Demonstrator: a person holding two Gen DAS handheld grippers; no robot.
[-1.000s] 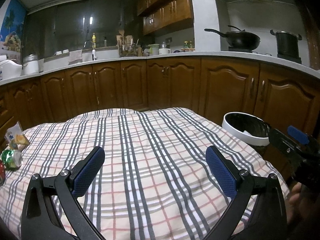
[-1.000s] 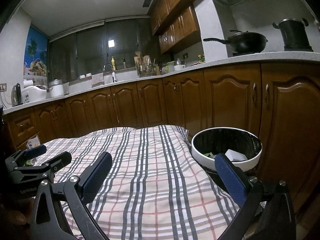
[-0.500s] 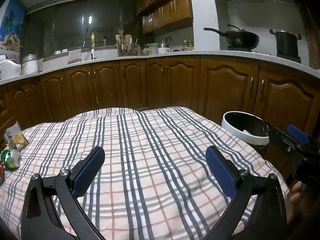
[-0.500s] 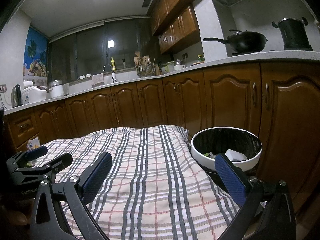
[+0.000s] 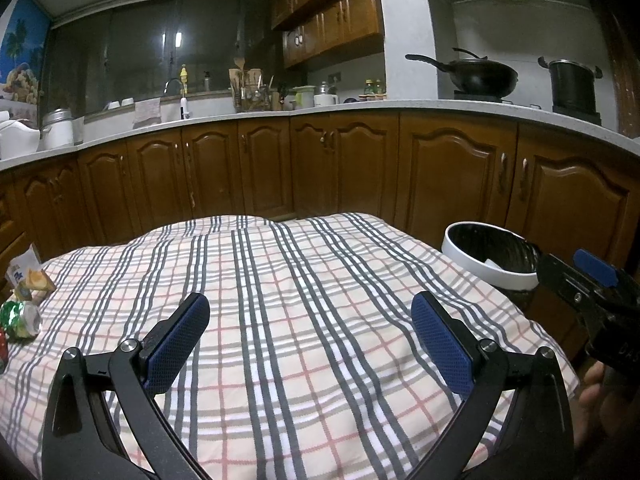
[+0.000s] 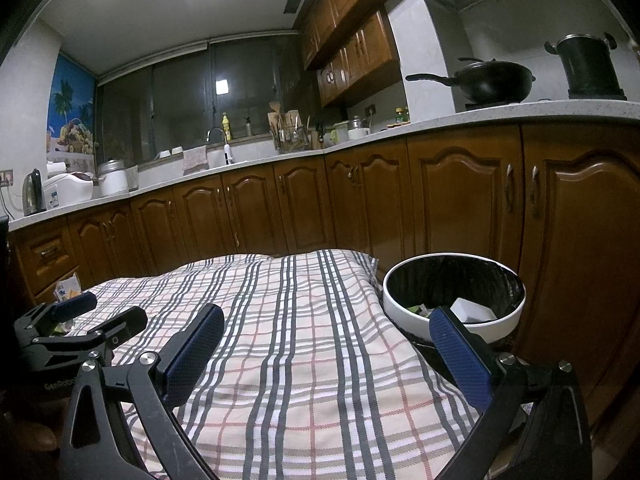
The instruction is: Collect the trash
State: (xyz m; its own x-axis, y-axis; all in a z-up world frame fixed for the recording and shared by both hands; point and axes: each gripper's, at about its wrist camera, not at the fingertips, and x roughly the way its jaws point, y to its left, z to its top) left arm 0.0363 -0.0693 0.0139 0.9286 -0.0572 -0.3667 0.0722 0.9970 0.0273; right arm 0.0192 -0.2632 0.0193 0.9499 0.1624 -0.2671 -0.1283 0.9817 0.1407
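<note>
A crushed green can [image 5: 21, 319] and a small snack carton [image 5: 29, 277] lie at the far left edge of the plaid-covered table [image 5: 304, 280]. A white-rimmed bin with a black liner [image 6: 454, 296] stands off the table's right side, holding a white scrap [image 6: 472, 311] and green bits. My left gripper [image 5: 310, 340] hovers open over the middle of the cloth with nothing between its fingers. My right gripper [image 6: 328, 354] is open and empty too, its right finger [image 6: 460, 360] in front of the bin's near rim.
Brown kitchen cabinets [image 5: 344, 164] run behind the table under a pale counter. A wok [image 5: 480, 74] and a pot [image 5: 572, 84] sit on the stove at right. A red object [image 5: 2, 350] shows partly at the left edge. A hand [image 5: 592, 392] holds the right gripper.
The left wrist view has shifted slightly, so the can and carton sit a touch higher and further left. Both grippers stay open and nearly still.
</note>
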